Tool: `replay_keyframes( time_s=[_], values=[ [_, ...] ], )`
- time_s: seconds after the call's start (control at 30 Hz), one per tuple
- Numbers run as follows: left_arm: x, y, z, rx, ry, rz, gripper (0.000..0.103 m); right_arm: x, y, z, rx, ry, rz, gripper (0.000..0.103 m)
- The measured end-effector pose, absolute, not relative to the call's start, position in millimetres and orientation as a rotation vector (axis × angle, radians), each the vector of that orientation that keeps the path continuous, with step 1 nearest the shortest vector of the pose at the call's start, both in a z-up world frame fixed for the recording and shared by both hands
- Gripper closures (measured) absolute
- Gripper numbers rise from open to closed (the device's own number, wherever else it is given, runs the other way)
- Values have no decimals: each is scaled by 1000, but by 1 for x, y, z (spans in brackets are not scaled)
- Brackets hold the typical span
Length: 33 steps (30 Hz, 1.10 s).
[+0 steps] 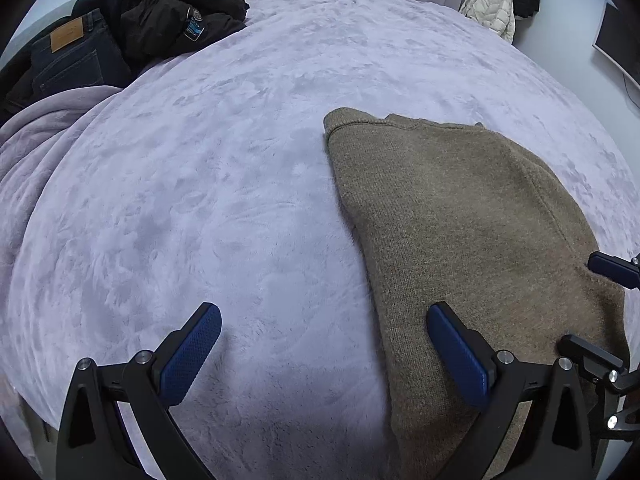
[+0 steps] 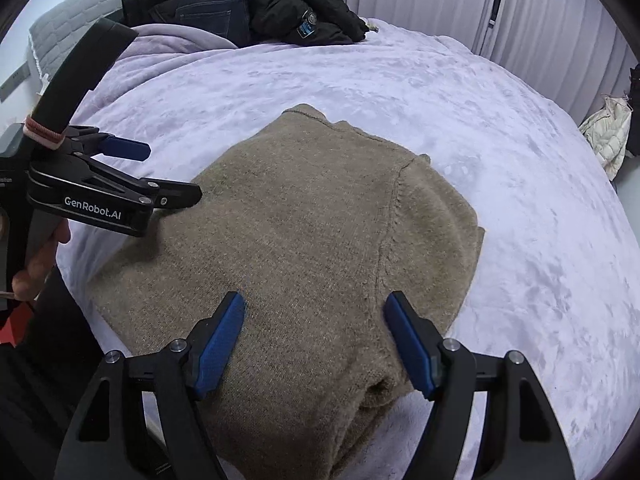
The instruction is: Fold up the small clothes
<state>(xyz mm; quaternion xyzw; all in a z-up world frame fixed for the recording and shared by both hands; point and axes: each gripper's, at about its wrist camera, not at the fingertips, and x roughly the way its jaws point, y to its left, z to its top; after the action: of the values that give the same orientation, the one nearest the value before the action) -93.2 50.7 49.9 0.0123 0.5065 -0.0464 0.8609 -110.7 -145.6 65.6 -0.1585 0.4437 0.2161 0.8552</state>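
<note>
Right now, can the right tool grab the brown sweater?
Probably yes. The right tool is open just above the brown sweater, with nothing between them; the left tool sits off to the side.

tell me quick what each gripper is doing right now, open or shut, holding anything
Left gripper: open, holding nothing, above the near left edge of the brown sweater.
Right gripper: open, holding nothing, over the sweater.

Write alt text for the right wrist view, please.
A folded brown knit sweater lies on a lilac blanket, with the open right gripper hovering over it. The left gripper reaches in from the left.
</note>
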Motion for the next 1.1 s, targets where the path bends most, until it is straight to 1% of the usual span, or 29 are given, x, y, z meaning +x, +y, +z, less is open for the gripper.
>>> replay_keyframes(
  time_s=[0.13, 0.23, 0.4, 0.47, 0.63, 0.77, 0.9, 1.1],
  values=[
    [-101, 49, 56, 44, 1047, -89, 0, -125, -141, 86, -328, 861, 475, 27],
    [-103, 51, 55, 30, 1049, -87, 0, -136, -131, 91, -334, 811, 510, 27],
    [-110, 54, 55, 30, 1049, -92, 0, -144, -117, 55, -399, 866, 506, 27],
    [-114, 56, 54, 36, 1045, -90, 0, -153, -120, 45, -416, 841, 488, 27],
    [-121, 65, 49, 22, 1056, -81, 0, -172, -136, 46, -393, 818, 482, 27],
    [-125, 67, 40, 93, 1083, -27, 0, -180, -146, 47, -381, 836, 487, 27],
    [-132, 68, 37, 111, 1096, -21, 0, -184, -150, 65, -373, 838, 503, 26],
    [-132, 60, 57, 122, 1051, -41, 0, -169, -156, 98, -354, 763, 511, 25]
  ],
)
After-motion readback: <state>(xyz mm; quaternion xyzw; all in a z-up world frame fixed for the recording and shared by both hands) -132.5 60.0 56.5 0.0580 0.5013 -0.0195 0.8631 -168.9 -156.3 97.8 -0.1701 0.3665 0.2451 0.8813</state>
